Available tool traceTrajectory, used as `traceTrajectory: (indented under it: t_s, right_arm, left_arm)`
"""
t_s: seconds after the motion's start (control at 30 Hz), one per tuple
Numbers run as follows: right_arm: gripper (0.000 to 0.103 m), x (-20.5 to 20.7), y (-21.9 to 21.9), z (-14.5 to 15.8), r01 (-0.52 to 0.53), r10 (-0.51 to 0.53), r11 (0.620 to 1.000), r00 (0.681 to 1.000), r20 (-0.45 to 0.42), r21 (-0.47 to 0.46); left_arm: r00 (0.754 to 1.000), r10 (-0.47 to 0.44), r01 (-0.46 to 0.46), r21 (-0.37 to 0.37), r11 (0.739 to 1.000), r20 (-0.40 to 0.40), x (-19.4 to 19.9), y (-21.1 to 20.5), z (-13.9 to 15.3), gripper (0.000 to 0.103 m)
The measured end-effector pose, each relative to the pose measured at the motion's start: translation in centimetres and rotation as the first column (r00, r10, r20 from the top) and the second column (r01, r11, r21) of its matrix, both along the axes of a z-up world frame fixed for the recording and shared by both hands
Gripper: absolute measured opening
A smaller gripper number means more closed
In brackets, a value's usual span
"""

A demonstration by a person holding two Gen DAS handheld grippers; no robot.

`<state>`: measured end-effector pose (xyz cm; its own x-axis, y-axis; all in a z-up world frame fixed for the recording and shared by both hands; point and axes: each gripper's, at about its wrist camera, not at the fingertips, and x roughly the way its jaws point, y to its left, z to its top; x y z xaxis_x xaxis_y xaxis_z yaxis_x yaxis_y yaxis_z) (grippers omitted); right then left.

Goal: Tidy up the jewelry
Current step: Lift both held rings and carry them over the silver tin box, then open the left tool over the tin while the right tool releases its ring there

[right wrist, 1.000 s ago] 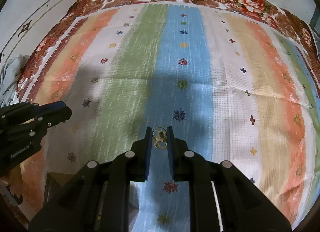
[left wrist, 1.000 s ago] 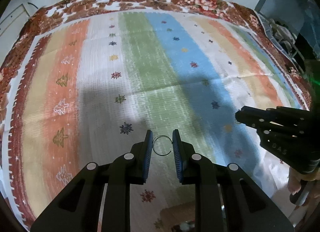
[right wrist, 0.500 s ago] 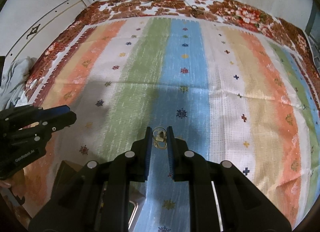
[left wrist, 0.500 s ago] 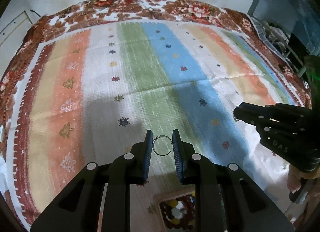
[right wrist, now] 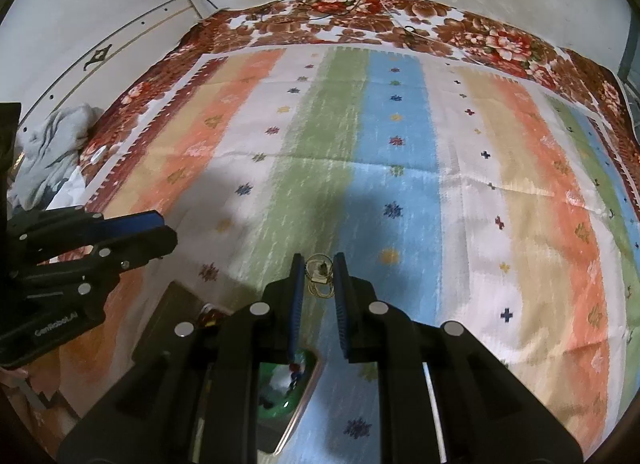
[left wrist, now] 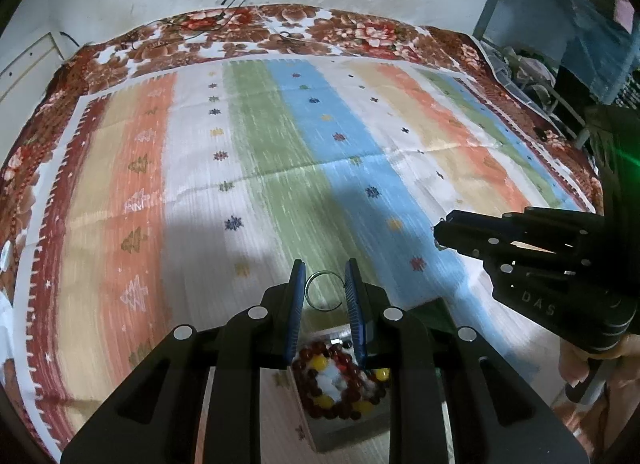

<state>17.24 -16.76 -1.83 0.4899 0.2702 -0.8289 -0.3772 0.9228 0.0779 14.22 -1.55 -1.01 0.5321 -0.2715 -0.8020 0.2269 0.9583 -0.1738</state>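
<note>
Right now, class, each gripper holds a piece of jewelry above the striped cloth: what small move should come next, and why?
Probably lower the left gripper with its ring toward the box just below: its beads suggest jewelry is collected there.

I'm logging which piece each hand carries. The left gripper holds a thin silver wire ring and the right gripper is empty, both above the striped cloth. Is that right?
Not quite: the right gripper is not empty. The right wrist view shows its jaws shut on a small gold earring. The rest stands: the left gripper holds the thin silver wire ring, both above the striped cloth.
</note>
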Motion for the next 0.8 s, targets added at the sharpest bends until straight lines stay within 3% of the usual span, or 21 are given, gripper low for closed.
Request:
traceTrajectory:
  t_s: [0.63,0.67,0.73,0.8]
  right_arm:
    - [0.016,-5.0,0.5,-0.5,-0.043,0.045,0.997,0.999,-0.028,0.061]
    - [0.017,-5.0,0.5,-0.6,-0.043,0.045,0.997,0.999,-0.031,0.063]
    - [0.032,-5.0,0.5,-0.8,-0.043,0.046,0.997,0.998,-0.042,0.064]
    - [0.035,-5.0,0.3,-0.7,-0.034,0.036,0.997,0.999,-0.037,0.069]
  left_arm:
    - [0.999,-0.019,0.018,-0.033,0.999,-0.026,-5.1,0.0,-1.4,0.02]
    - [0.999,-0.021,0.02,-0.037,0.999,-0.029,-5.2,-0.1,-1.4,0.025]
    - [1.0,-0.014,0.013,-0.04,0.999,-0.026,-5.2,0.0,-1.4,0.035]
    - [1.0,-0.014,0.013,-0.047,0.999,-0.023,-5.2,0.0,-1.3,0.036]
